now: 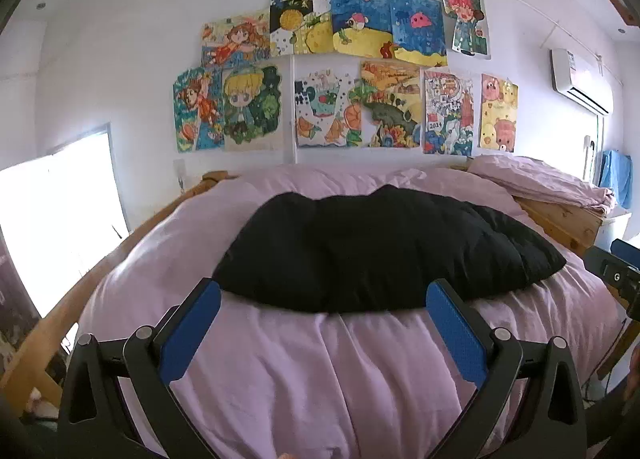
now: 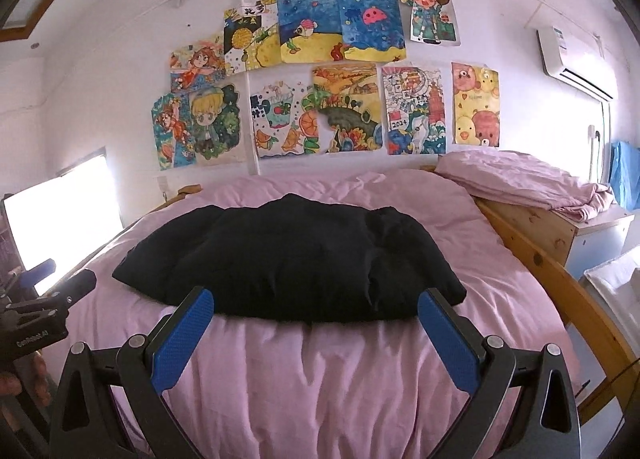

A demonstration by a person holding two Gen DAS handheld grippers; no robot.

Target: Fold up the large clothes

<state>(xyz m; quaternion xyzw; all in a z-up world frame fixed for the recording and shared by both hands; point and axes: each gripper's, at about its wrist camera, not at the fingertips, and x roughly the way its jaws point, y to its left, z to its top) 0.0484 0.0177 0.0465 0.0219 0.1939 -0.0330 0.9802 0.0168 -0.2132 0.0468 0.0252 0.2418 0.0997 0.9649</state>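
Because the black garment (image 1: 384,251) is puffy and quilted-looking, we judge it soft, light and springy, likely to slump and slide rather than hold a crease, so we would take it by its near hem, one corner at the left and one at the right. It lies spread across the middle of both frames on the bed (image 1: 360,371), whose pink cover is rumpled and yielding. At the left of each frame a bright window (image 1: 60,227) glares. Our left hand-held gripper (image 1: 324,291) and right hand-held gripper (image 2: 316,295) both stand wide apart at the lower centre, holding nothing, just short of the hem. Children's drawings (image 1: 340,71) fill the upper centre wall; a folded pink quilt (image 2: 520,183) sits on a wooden cabinet (image 2: 548,227) at the right, with an air conditioner (image 2: 576,63) above.
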